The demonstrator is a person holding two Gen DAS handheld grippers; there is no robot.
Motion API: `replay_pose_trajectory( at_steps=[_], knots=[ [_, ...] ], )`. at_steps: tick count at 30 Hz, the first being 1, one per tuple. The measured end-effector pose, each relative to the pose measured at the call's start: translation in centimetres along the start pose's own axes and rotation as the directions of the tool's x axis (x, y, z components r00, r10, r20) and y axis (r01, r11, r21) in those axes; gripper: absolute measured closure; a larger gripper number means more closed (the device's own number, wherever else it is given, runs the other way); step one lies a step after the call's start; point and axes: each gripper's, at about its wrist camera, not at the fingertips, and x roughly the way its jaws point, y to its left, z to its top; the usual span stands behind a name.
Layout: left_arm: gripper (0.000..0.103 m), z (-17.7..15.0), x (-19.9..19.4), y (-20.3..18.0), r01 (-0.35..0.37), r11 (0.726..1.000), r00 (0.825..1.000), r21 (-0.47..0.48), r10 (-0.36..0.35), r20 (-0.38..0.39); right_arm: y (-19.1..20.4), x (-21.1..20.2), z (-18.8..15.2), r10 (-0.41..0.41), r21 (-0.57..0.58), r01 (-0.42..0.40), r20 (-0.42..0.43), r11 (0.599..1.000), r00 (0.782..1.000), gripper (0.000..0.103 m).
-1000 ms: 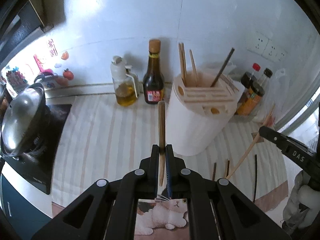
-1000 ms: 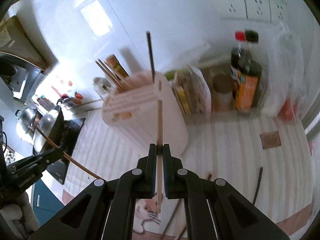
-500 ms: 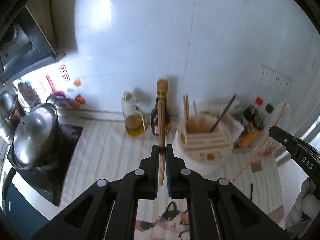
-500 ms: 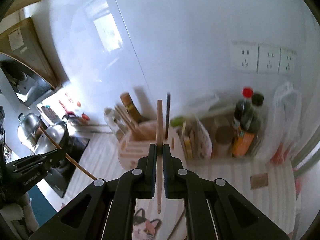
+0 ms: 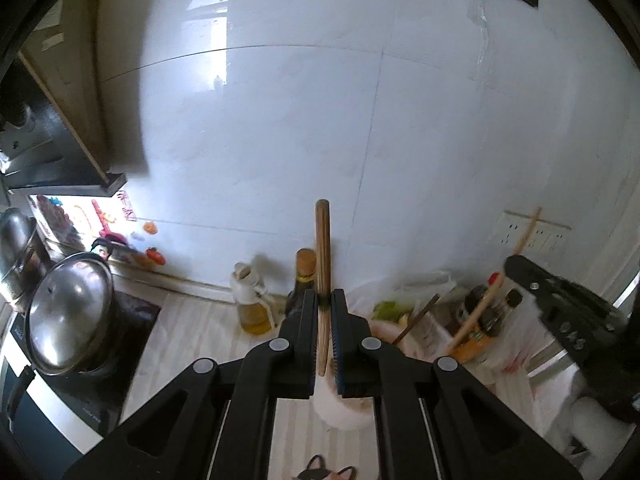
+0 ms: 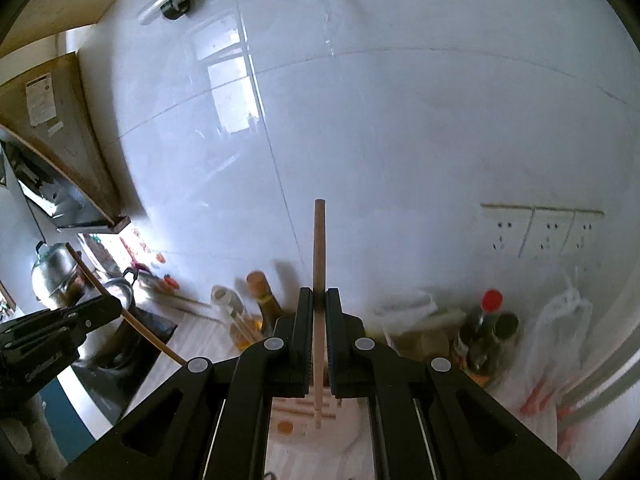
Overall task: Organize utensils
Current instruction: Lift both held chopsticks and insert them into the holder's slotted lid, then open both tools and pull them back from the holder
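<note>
My left gripper (image 5: 323, 300) is shut on a wooden chopstick (image 5: 322, 240) that stands upright between its pads. Below and behind its fingers shows the white utensil holder (image 5: 340, 416), with a dark chopstick (image 5: 416, 320) sticking out of it. My right gripper (image 6: 319, 296) is shut on a thinner wooden chopstick (image 6: 319, 240), whose lower end hangs over the slotted top of the holder (image 6: 292, 420). From each wrist the other gripper shows at the side: the right gripper (image 5: 560, 312) with its chopstick (image 5: 492, 300), the left gripper (image 6: 60, 328) with its chopstick (image 6: 132, 320).
A lidded steel pot (image 5: 70, 312) sits on the black stove at the left. An oil bottle (image 5: 252, 304) and a dark sauce bottle (image 5: 304, 276) stand against the white tiled wall. Condiment bottles (image 6: 488, 328), a plastic bag (image 6: 560, 340) and wall sockets (image 6: 540, 232) are at the right.
Both grippers have risen with their chopsticks still held. The holder has slid from mid-frame down to beneath the fingers, and far more wall is in view.
</note>
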Motion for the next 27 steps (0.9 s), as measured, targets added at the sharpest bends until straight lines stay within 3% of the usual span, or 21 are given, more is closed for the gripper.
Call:
replay_pose_trajectory(
  at_steps=[9,19,27],
  knots=[
    [0.099,2.7,3.9,-0.9,0.067,0.996,0.996,-0.059,-0.070,-0.050,-0.2,4.7,2.0,0.010,0.027,-0.010,0.002,1.000,1.000,0.097],
    [0.099,2.4,9.6,-1.3,0.091,0.990,0.984,-0.107,-0.106,-0.141,-1.1,8.8,0.8,0.014,0.059,-0.013,-0.015,0.998,1.000,0.097],
    [0.098,1.4,11.2,-1.1,0.102,0.988,0.978,-0.115,-0.120,-0.171,-1.7,10.4,-1.0,0.031,0.071,-0.028,-0.041,0.997,0.999,0.097]
  ],
)
